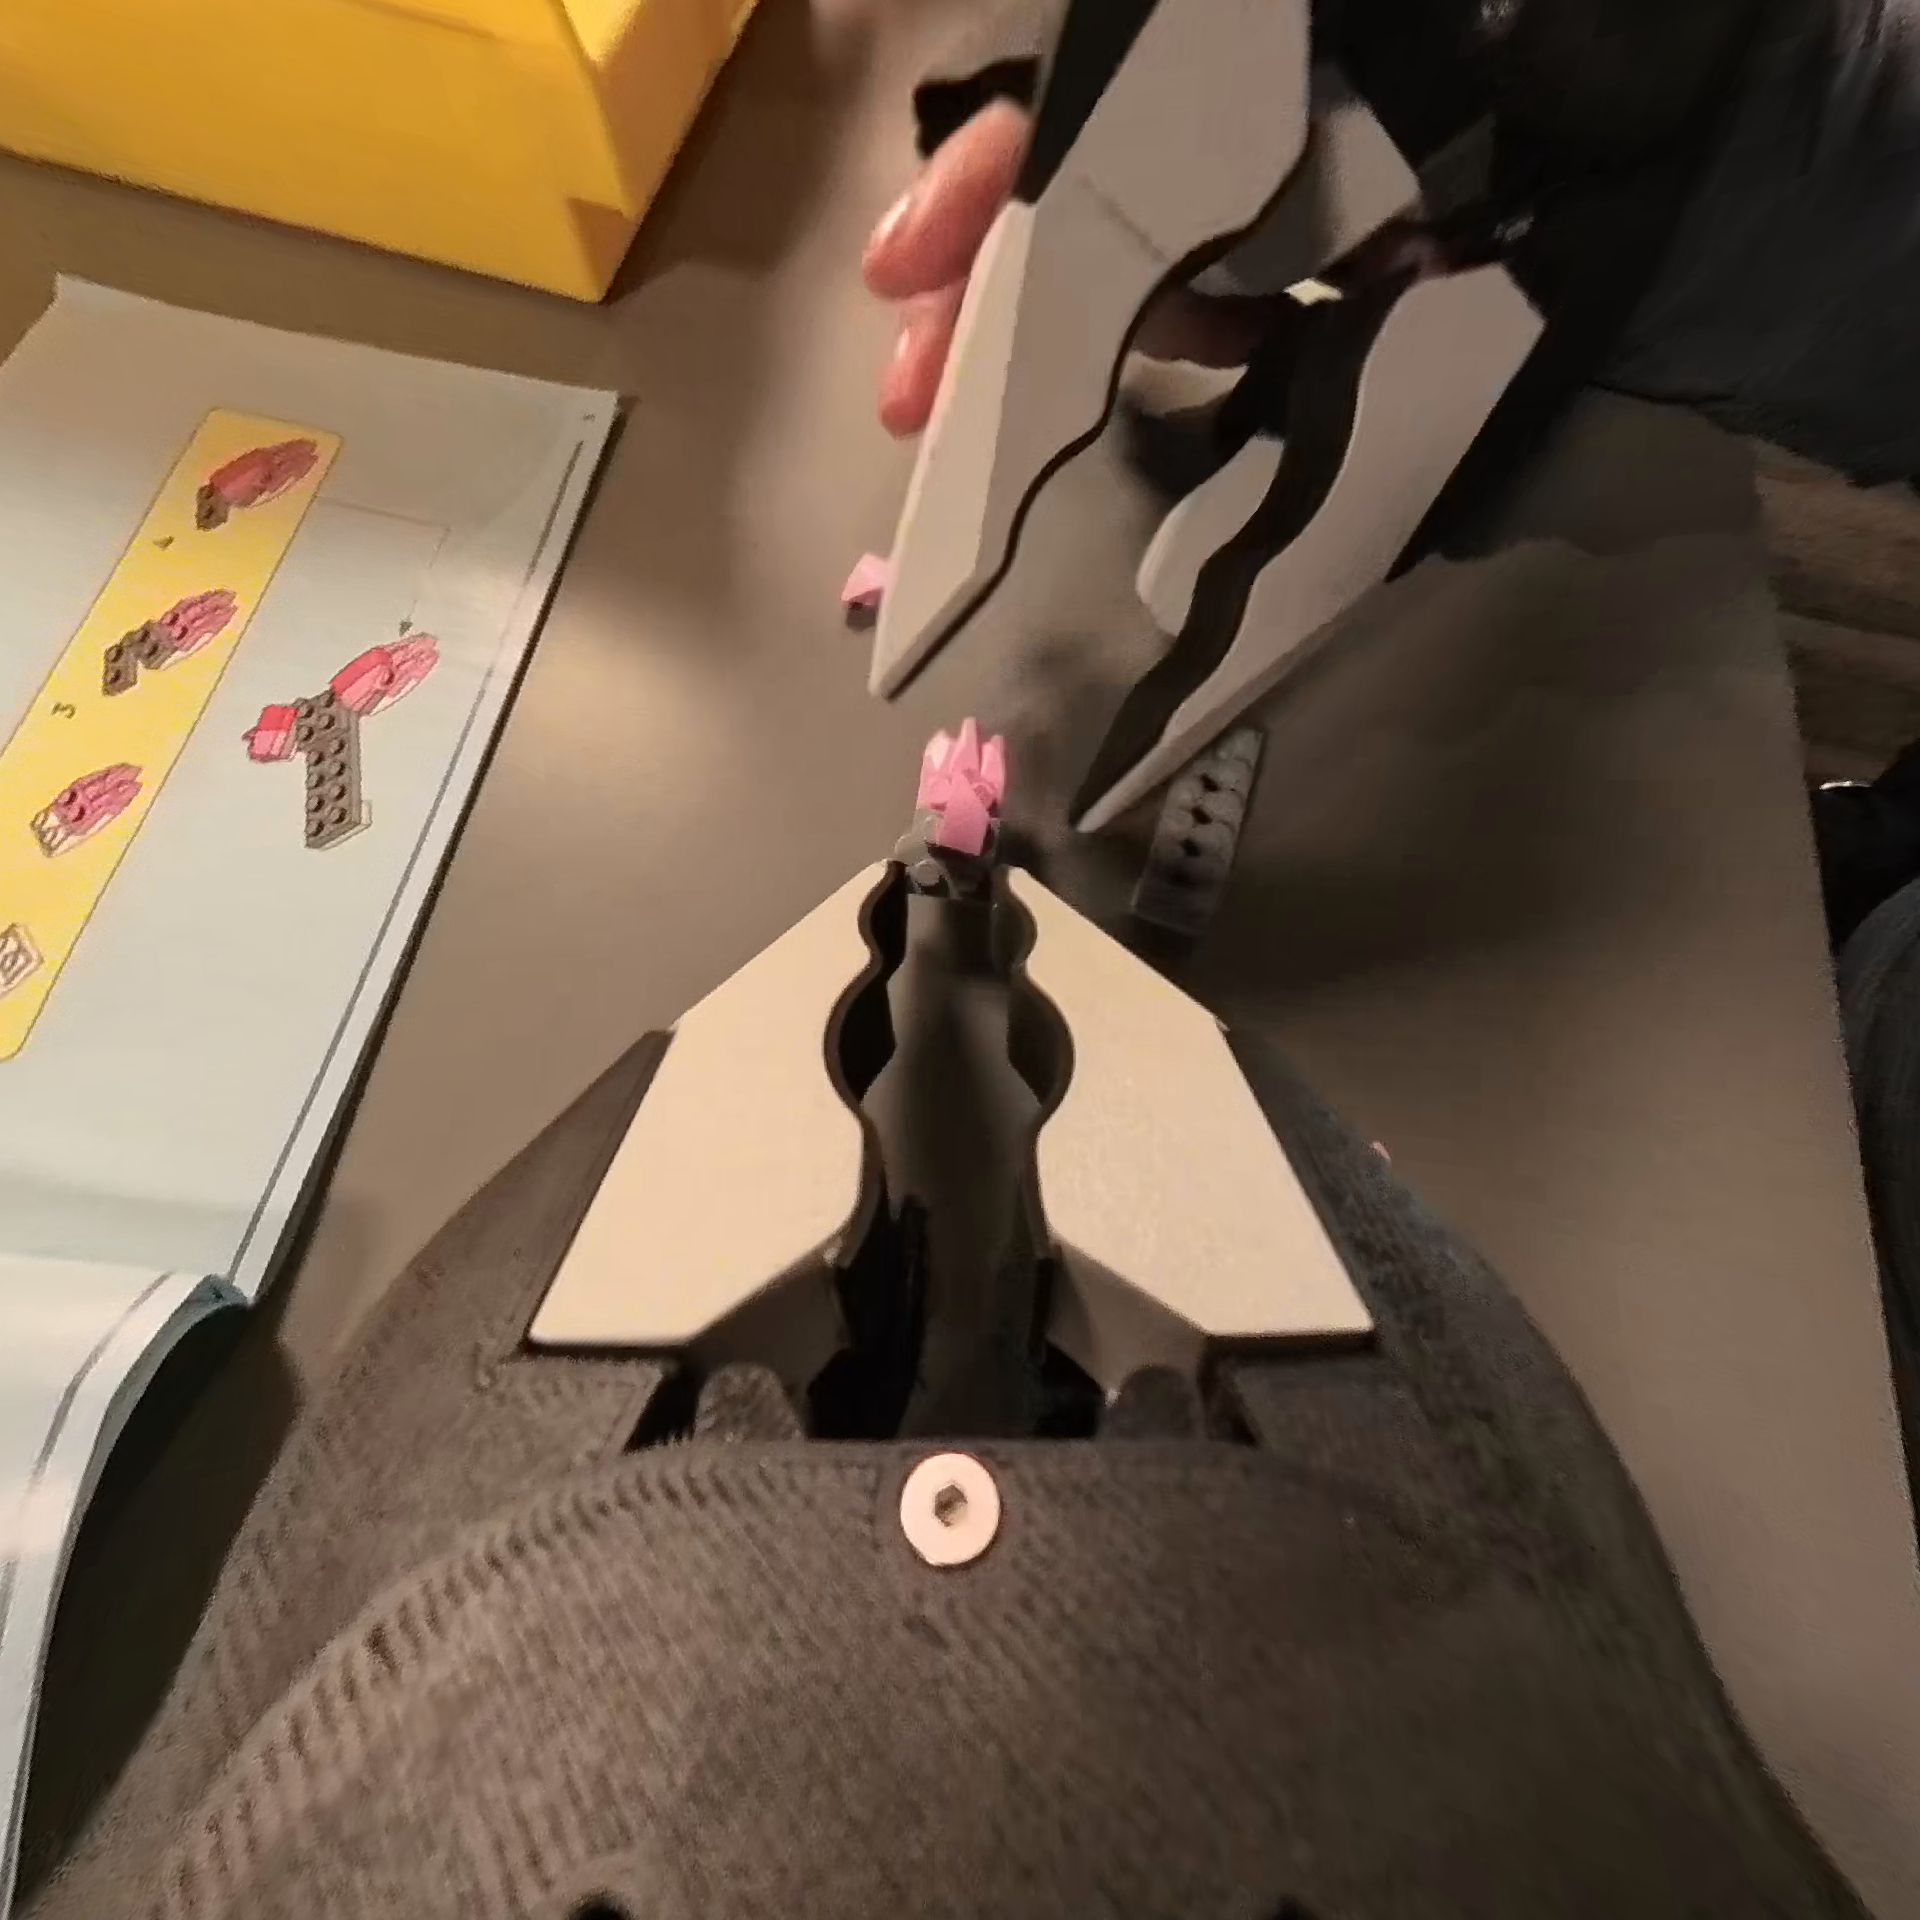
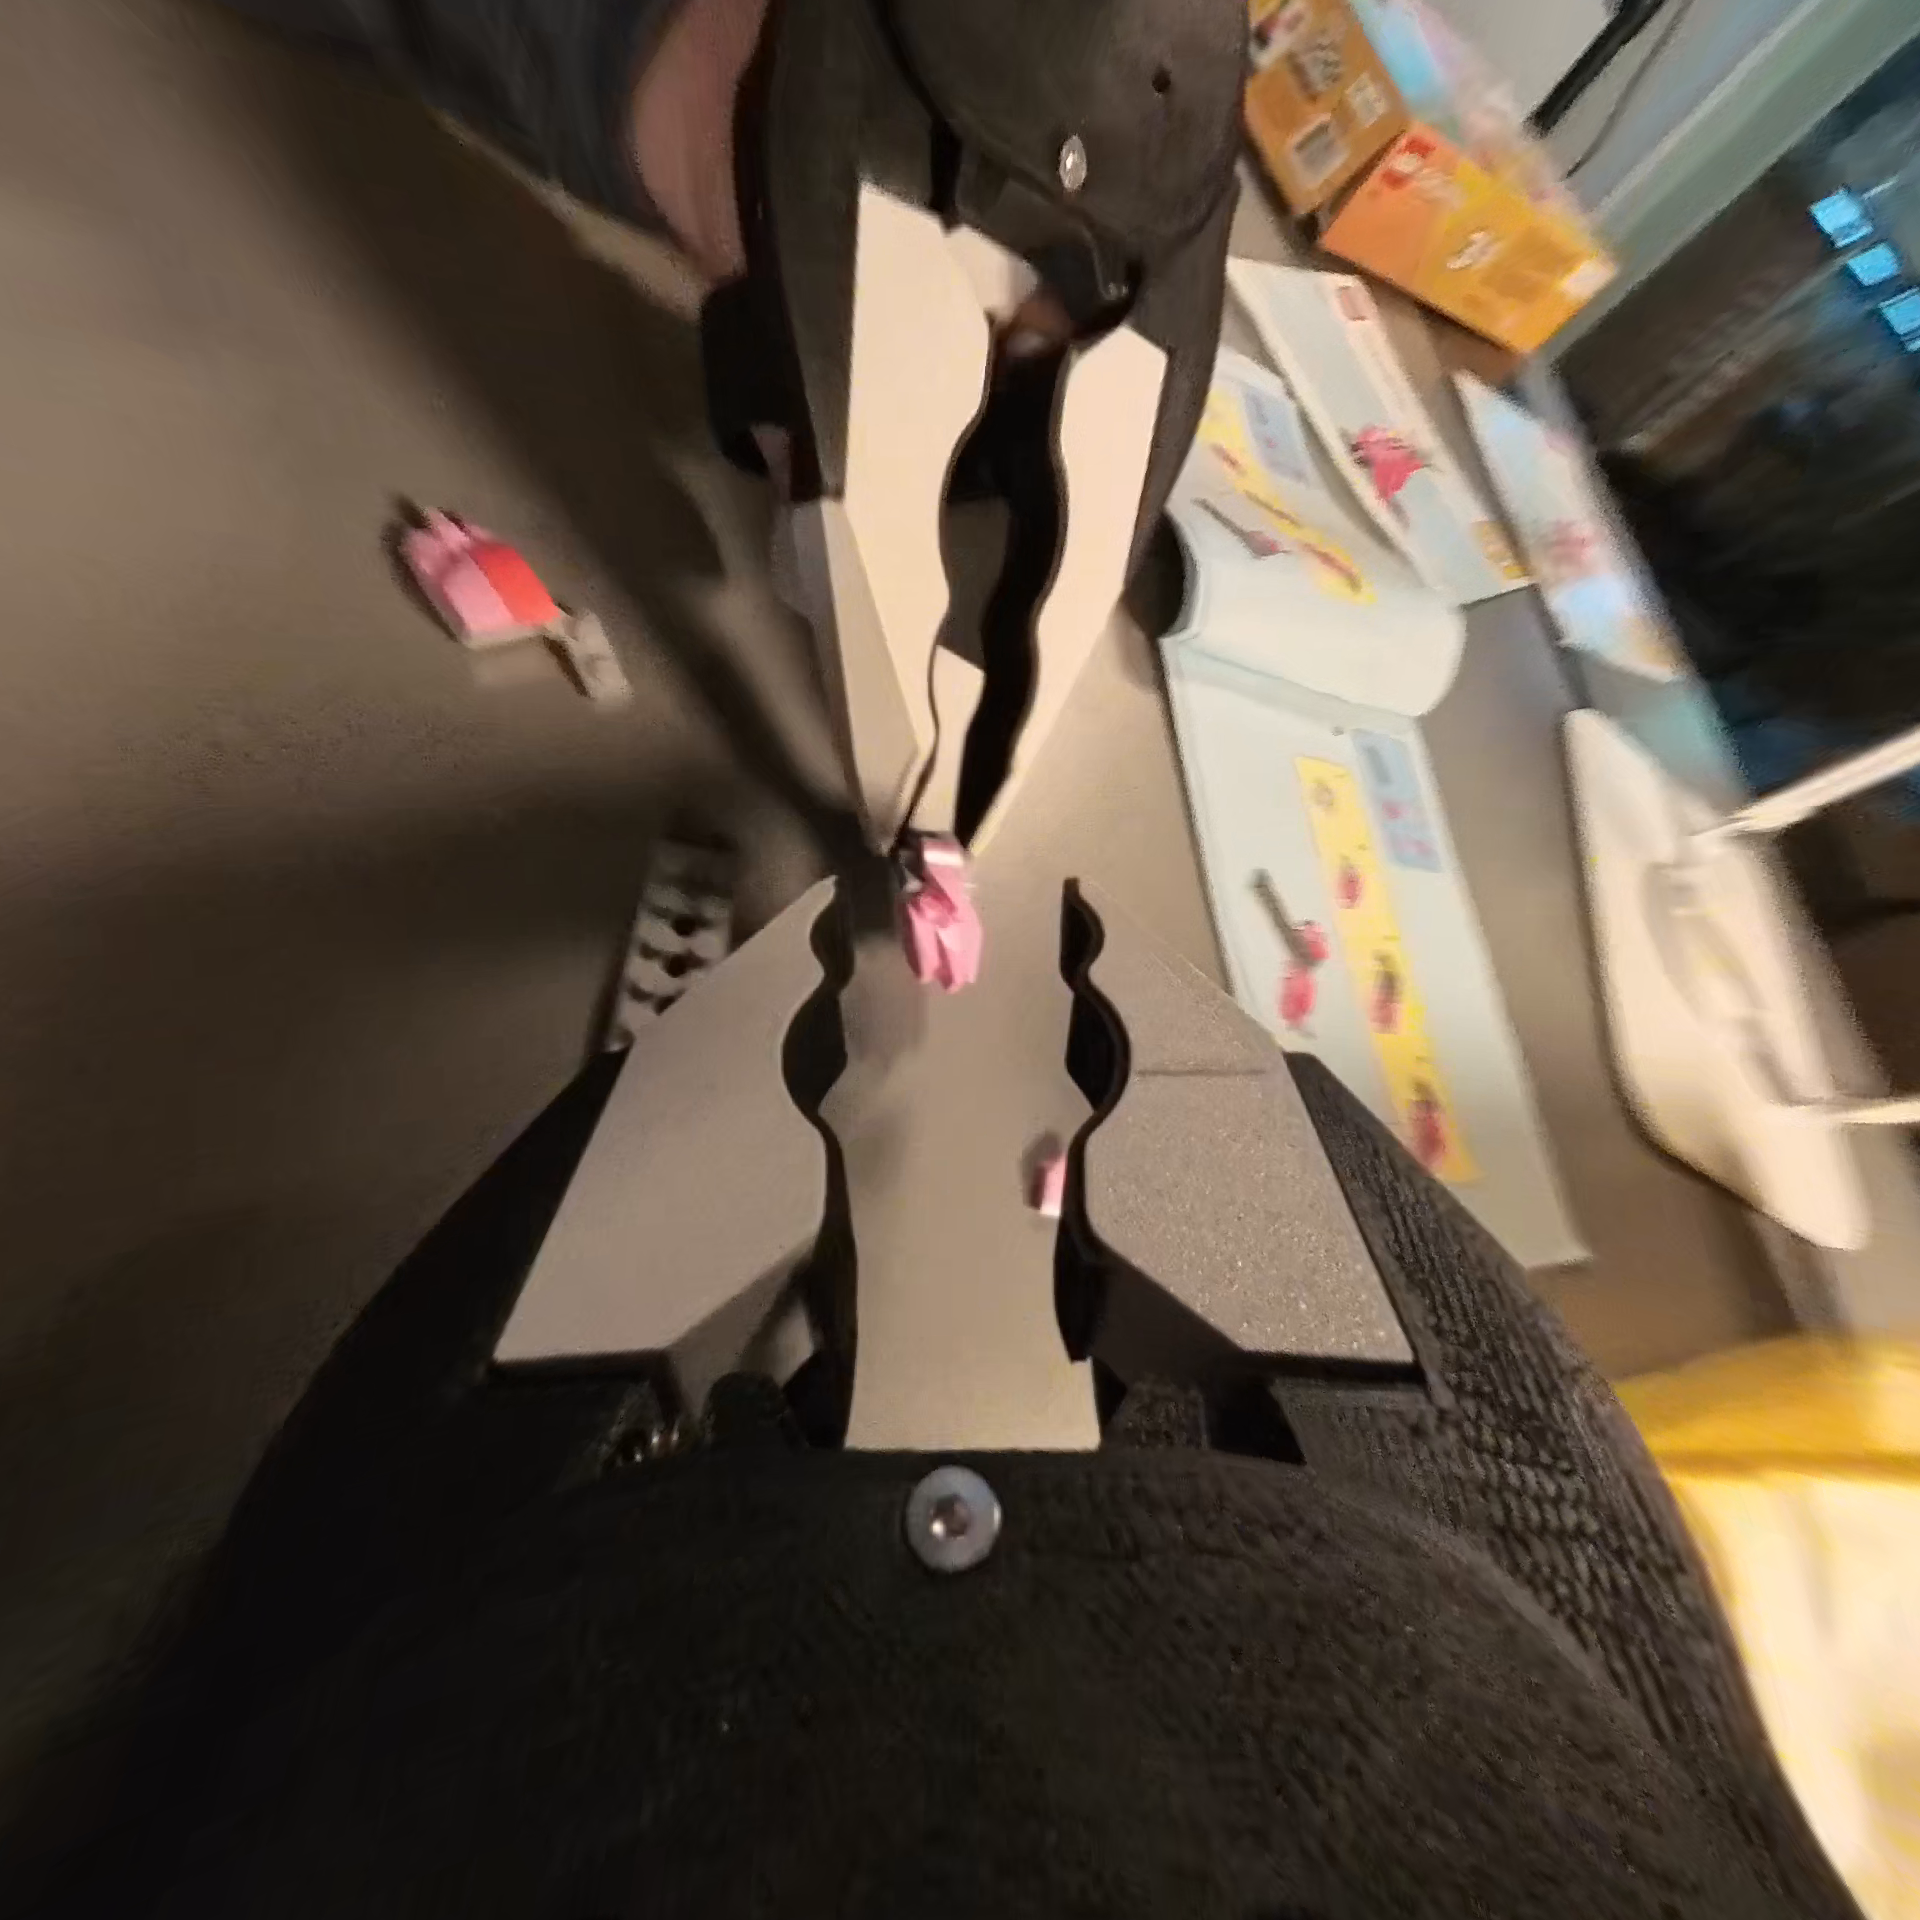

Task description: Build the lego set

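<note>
My left gripper (image 1: pixel 945 883) is shut on a small brick assembly (image 1: pixel 961 795): a dark grey base with a cluster of pink pieces sticking out past the fingertips. In the right wrist view the same assembly (image 2: pixel 940 935) hangs from the left gripper's tips (image 2: pixel 920 831). My right gripper (image 2: pixel 951 888) is open. Its fingers (image 2: pixel 821 914) stand on either side of the pink cluster without touching it. It also shows in the left wrist view (image 1: pixel 987 753), coming in from above. A dark grey plate with holes (image 1: pixel 1195 831) lies on the table beside it.
An open instruction booklet (image 1: pixel 312 779) lies at the left, with a yellow box (image 1: pixel 364 125) behind it. A loose pink piece (image 1: pixel 864 592) lies on the table (image 1: pixel 675 727). A pink and red assembly (image 2: pixel 488 582), more booklets (image 2: pixel 1340 447) and orange boxes (image 2: pixel 1455 229) are farther off. My left and right fingertips are right by each other.
</note>
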Available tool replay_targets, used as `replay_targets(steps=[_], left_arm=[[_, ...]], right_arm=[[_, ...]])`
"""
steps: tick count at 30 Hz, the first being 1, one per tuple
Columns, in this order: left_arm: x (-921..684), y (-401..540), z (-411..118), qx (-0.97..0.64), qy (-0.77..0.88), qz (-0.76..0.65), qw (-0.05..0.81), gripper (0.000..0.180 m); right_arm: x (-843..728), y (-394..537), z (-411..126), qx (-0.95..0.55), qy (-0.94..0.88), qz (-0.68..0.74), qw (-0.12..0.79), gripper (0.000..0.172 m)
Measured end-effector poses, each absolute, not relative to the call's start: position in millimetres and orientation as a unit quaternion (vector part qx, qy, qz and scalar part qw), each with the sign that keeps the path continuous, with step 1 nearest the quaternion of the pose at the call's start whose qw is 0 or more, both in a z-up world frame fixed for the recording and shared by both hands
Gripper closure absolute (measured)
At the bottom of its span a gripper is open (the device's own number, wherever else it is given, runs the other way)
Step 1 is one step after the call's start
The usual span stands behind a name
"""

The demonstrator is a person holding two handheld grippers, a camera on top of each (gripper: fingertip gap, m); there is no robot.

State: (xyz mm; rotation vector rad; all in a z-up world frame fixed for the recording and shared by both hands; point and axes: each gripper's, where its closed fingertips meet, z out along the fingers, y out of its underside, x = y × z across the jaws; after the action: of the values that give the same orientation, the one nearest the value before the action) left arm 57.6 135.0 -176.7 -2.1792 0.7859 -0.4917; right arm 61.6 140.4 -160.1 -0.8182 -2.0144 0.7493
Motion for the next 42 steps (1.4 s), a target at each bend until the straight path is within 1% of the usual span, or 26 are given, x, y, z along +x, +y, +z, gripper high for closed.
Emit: replay_targets(steps=[4,8,10,12,17,22,25,29,32,33,34,36,37,38,40,42], left_arm=[[54.3,135.8,-173.2,-0.855,0.292,-0.199,0.379,0.165],[53.9,135.6,-170.9,-0.855,0.284,-0.208,0.38,0.165],[53.7,135.5,-170.1,-0.855,0.281,-0.212,0.381,0.165],[53.6,135.5,-169.2,-0.855,0.276,-0.217,0.381,0.165],[51.9,135.1,-168.6,-0.858,0.266,-0.226,0.377,0.165],[54.4,133.3,-166.9,-0.856,0.265,-0.239,0.375,0.165],[54.9,133.0,-165.9,-0.855,0.263,-0.244,0.375,0.165],[55.6,133.5,-163.8,-0.851,0.262,-0.249,0.38,0.165],[56.6,135.9,-159.3,-0.842,0.271,-0.24,0.401,0.165],[57.3,136.0,-158.1,-0.838,0.281,-0.231,0.407,0.164],[57.4,136.5,-157.7,-0.835,0.296,-0.212,0.413,0.155],[54.4,140.3,-157.1,-0.823,0.337,-0.135,0.436,0.139],[53.2,142.3,-155.4,-0.808,0.366,-0.084,0.453,0.136],[51.2,144.9,-152.9,-0.791,0.391,-0.028,0.47,0.136],[49.7,146.7,-150.6,-0.758,0.433,0.058,0.485,0.146],[54.0,145.2,-152.0,-0.738,0.462,0.085,0.485,0.154]], right_arm=[[54.9,150.0,-162.0,-0.235,-0.813,0.17,0.506,0.133],[50.7,141.6,-159.1,-0.167,-0.812,0.119,0.547,0.135],[49.5,137.2,-157.8,-0.14,-0.81,0.1,0.56,0.138],[48.3,134.5,-160.6,-0.113,-0.812,0.073,0.568,0.143],[44.9,136.9,-166.2,-0.086,-0.813,0.027,0.576,0.149],[44.8,139.5,-167.7,-0.091,-0.813,0.026,0.574,0.154],[44.8,139.1,-167.2,-0.087,-0.812,0.023,0.577,0.161],[45.3,139.3,-165.2,-0.099,-0.811,0.036,0.575,0.161],[46.1,141.3,-160.9,-0.116,-0.808,0.052,0.576,0.161],[46.2,142.5,-159.3,-0.124,-0.806,0.057,0.576,0.162],[46.3,144.9,-158.0,-0.136,-0.804,0.061,0.576,0.162],[46.6,148.4,-155.5,-0.156,-0.799,0.078,0.575,0.162],[46.9,150.0,-154.0,-0.169,-0.797,0.088,0.573,0.162],[47.2,151.8,-152.2,-0.18,-0.794,0.096,0.572,0.162],[47.6,152.5,-148.6,-0.199,-0.789,0.118,0.57,0.162],[47.5,153.2,-145.1,-0.215,-0.783,0.133,0.569,0.162]])
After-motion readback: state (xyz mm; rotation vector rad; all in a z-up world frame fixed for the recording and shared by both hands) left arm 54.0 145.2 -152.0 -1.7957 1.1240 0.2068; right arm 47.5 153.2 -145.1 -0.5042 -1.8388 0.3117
